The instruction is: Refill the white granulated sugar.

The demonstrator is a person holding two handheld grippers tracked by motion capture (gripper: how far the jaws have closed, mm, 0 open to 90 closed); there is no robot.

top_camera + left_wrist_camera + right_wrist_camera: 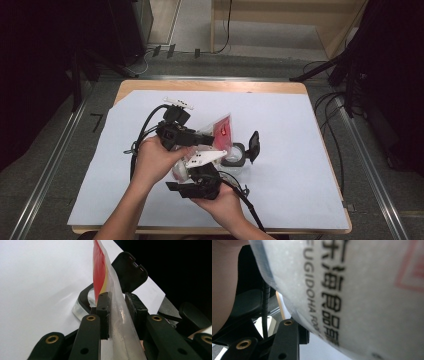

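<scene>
Tongs on my left [117, 312] are clenched on the clear food pouch [122, 327], which I see standing on edge between their pads, red print uppermost. Behind it on the desk [300, 165] sits a clear container [235, 156] with its black lid [254, 145] flipped up. My right tongs [200, 172] press close against the pouch's printed face; I cannot tell whether they grip it.

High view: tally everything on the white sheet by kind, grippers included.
Grippers: 2, the left gripper and the right gripper
Plastic bag with red print: 1
Clear container with black rim: 1
Black lid, flipped open: 1
Total: 5
</scene>
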